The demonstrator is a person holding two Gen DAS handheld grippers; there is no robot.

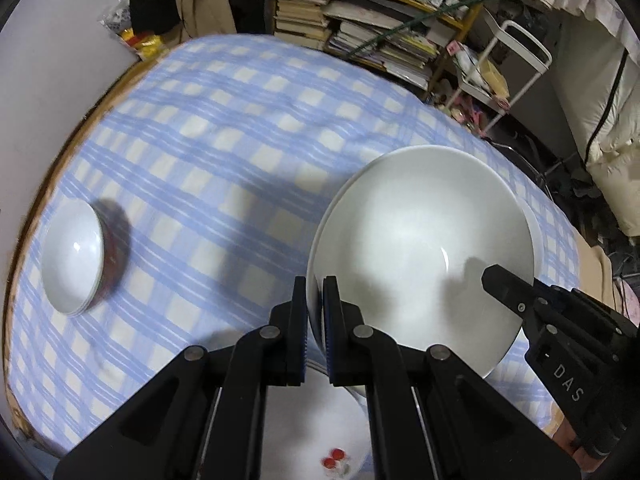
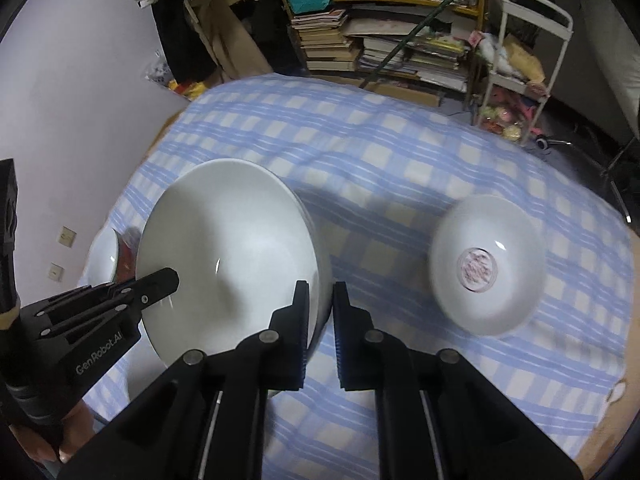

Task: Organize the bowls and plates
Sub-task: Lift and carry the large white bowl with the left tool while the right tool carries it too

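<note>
Checked tablecloth (image 1: 224, 128) under large white bowl (image 1: 420, 240) (both grippers clamp its rim).

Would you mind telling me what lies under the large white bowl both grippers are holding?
Beneath the large white bowl, a white plate with a red flower print shows in the left wrist view, resting on the checked tablecloth. The bowl and gripper hide most of the plate.
</note>
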